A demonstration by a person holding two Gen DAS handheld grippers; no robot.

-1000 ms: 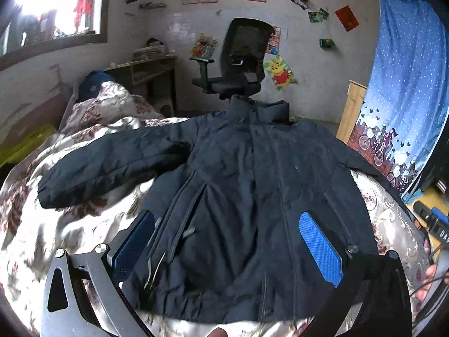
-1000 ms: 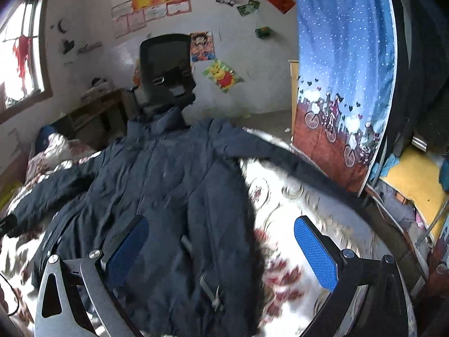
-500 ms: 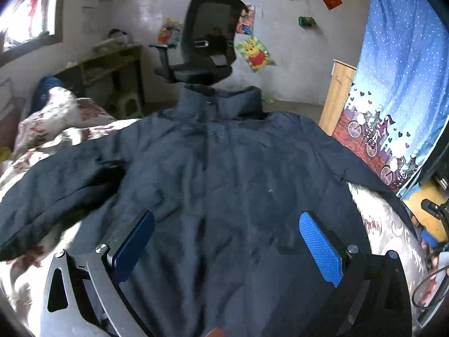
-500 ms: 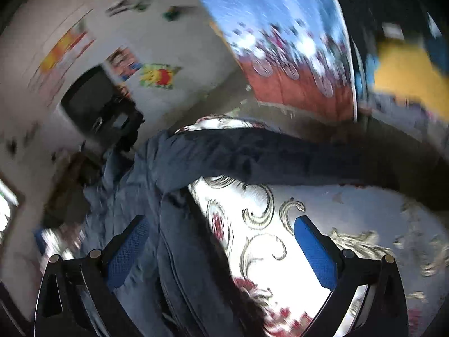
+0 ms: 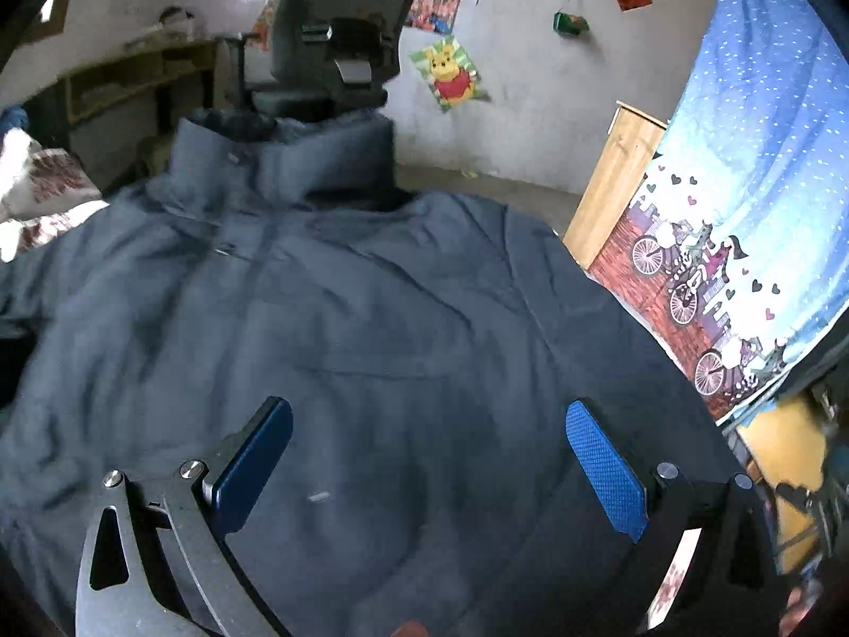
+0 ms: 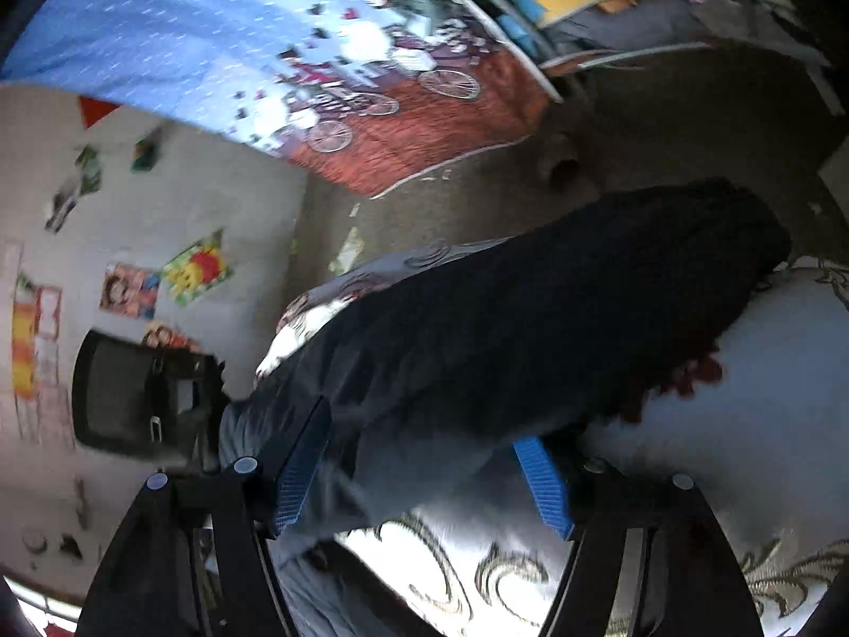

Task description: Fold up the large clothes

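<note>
A large dark navy jacket (image 5: 371,318) lies spread face up on a floral bedspread (image 6: 743,424), collar toward the far wall. My left gripper (image 5: 424,456) is open and empty, hovering just above the jacket's chest. My right gripper (image 6: 419,467) is open and tilted, its blue pads (image 6: 541,483) straddling the base of the jacket's right sleeve (image 6: 557,308), which stretches out across the bedspread toward the bed's edge. Whether the pads touch the cloth I cannot tell.
A black office chair (image 5: 339,32) stands behind the collar against a wall with posters. A blue bicycle-print curtain (image 5: 743,212) and a wooden board (image 5: 615,186) are at the right. A desk (image 5: 122,85) is at the far left.
My left gripper has moved forward up the jacket from hem to chest. My right gripper has swung right, rolled, and dropped down over the right sleeve.
</note>
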